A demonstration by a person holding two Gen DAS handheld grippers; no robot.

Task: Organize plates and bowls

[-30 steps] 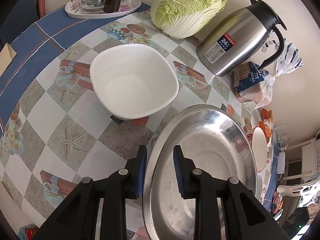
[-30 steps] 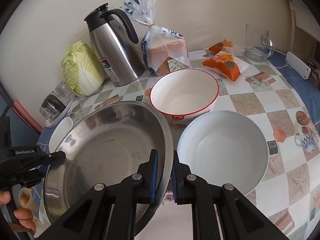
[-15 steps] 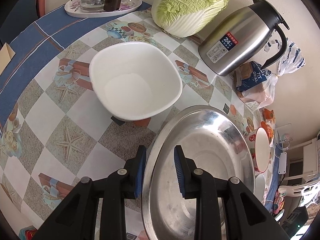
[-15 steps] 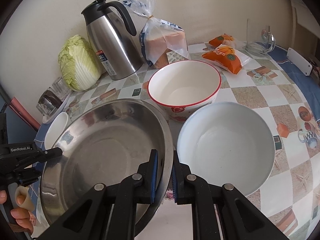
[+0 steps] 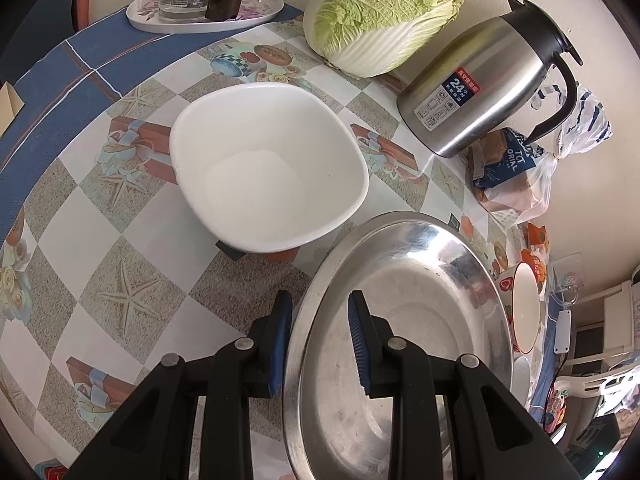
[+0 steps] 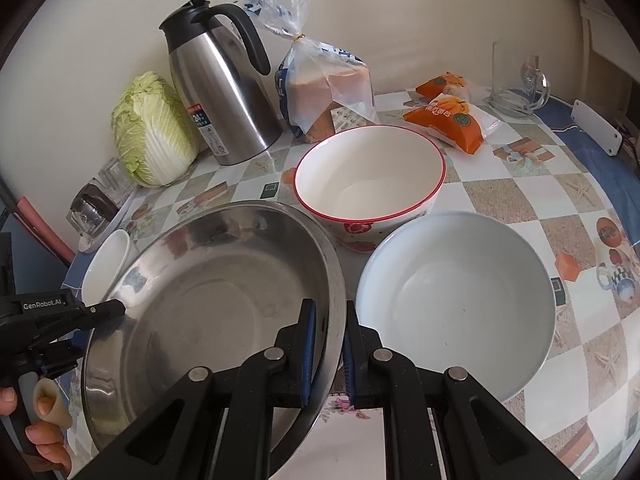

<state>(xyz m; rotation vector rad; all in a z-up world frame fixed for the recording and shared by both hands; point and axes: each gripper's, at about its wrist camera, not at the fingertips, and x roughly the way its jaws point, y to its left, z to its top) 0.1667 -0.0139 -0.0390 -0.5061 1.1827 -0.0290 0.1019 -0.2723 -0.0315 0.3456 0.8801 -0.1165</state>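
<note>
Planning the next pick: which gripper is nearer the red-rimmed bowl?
Right. The right gripper straddles the steel basin's rim on the side facing the red-rimmed bowl. The left gripper straddles the opposite rim, with the basin between it and that bowl.

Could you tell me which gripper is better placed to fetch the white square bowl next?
Left, probably. The white square bowl lies just ahead of the left gripper; from the right gripper it sits beyond the steel basin, which both straddle.

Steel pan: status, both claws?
Left claw and right claw astride steel pan rim, opposite sides. Red-rimmed bowl and white bowl close by.
</note>
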